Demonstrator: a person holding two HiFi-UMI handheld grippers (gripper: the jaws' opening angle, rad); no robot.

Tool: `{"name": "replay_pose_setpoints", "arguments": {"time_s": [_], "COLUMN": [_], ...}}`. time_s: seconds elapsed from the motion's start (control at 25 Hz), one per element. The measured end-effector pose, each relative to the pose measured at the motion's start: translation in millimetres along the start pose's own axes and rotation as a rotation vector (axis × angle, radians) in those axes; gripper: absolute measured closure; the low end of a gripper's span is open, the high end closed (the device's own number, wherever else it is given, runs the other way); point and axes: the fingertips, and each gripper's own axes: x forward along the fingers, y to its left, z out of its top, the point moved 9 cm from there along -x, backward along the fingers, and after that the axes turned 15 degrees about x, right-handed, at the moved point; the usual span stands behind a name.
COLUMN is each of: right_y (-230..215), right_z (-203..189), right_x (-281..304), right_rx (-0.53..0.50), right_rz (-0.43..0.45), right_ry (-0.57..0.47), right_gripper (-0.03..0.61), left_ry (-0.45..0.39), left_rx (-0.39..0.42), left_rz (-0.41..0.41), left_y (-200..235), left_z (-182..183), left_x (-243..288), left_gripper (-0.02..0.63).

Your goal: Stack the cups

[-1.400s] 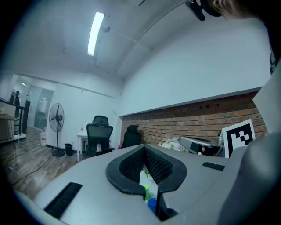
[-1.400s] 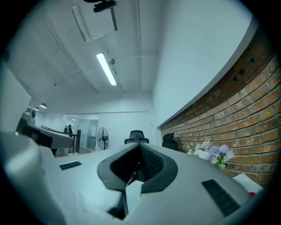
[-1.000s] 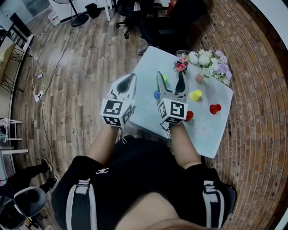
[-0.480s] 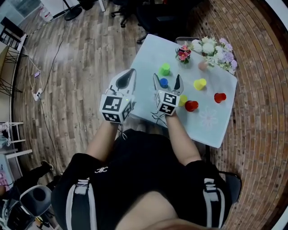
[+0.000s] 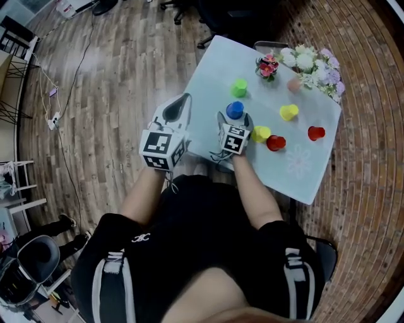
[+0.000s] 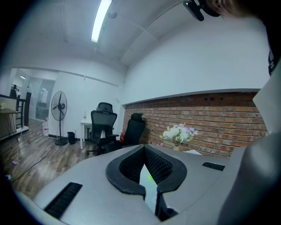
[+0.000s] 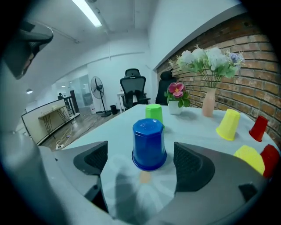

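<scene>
Cups of bright plastic, all mouth down, dot a pale blue square worktop (image 5: 208,76) in front of a person in black clothing (image 5: 189,252), whose two forearms reach forward side by side. Nearest, the grey left gripper (image 5: 184,103) with its marker cube is held at the worktop's left edge, by the wooden plank floor (image 5: 107,69), pointing almost level, its jaws clenched together on nothing. The right gripper (image 7: 141,163) tilts down toward the worktop's near part, its jaws released and wide, having just been opening. The blue plastic cup (image 5: 235,110), smooth-walled with a faceted closed top, stands between their ribbed black pads (image 7: 189,160) and touches neither. Just right of that gripper sit a yellow plastic cup (image 5: 260,134) and a red plastic cup (image 5: 275,143), close beside each other. Beyond the blue cup stands a green plastic cup (image 5: 239,87); further right are a second yellow cup (image 5: 289,112) and a second red cup (image 5: 316,133), apart from one another. A faint flower print (image 5: 295,165) marks the worktop's right part. Along the far edge stand a small white pot of red and pink flowers (image 5: 268,65) and a pink vase of white and lilac flowers (image 7: 208,102). Around are a red brick wall (image 7: 252,48), black office chairs (image 7: 134,90), a standing fan (image 7: 95,88) and a white ceiling (image 7: 127,17) with a strip light (image 7: 88,13).
</scene>
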Motion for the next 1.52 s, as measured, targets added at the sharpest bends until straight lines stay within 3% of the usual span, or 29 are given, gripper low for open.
{"name": "replay_pose_setpoints", "arguments": {"time_s": [0.24, 0.32, 0.36, 0.4, 0.64, 1.0, 1.24, 1.52], "right_y": [-11.3, -9.7, -8.5, -7.1, 3.1, 15.6, -27.2, -122.0], "right_z": [-3.3, -2.2, -1.3, -0.3, 19.3, 108.8, 144.5, 149.7], "right_x": [24.3, 26.5, 26.2, 25.2, 4.8, -74.5, -124.7, -178.8], "right_rx": [0.047, 0.037, 0.029, 0.026, 0.003, -0.073, -0.085, -0.059], "right_rz": [-0.081, -0.114, -0.127, -0.131, -0.081, -0.029, -0.064, -0.186], "right_ry": [0.034, 0.057, 0.059, 0.059, -0.013, -0.171, -0.239, -0.223], "right_gripper": [0.13, 0.217, 0.299, 0.314, 0.316, 0.316, 0.318, 0.318], "left_ry": [0.014, 0.014, 0.013, 0.012, -0.011, -0.075, -0.102, -0.124], "left_rx": [-0.003, -0.005, -0.006, -0.008, -0.01, 0.0, 0.008, 0.011], "left_rz": [0.012, 0.013, 0.013, 0.012, 0.006, -0.05, -0.121, -0.213], "left_y": [6.3, 8.5, 9.6, 10.5, 8.0, -21.1, -63.3, -128.7], "left_z": [-6.2, -8.2, -9.2, -10.2, -7.4, 25.7, 41.6, 62.7], "left_x": [-1.2, -2.2, -3.0, -3.9, -2.4, 10.6, 32.1, 53.7], "left_gripper": [0.612, 0.612, 0.612, 0.612, 0.612, 0.612, 0.612, 0.612]}}
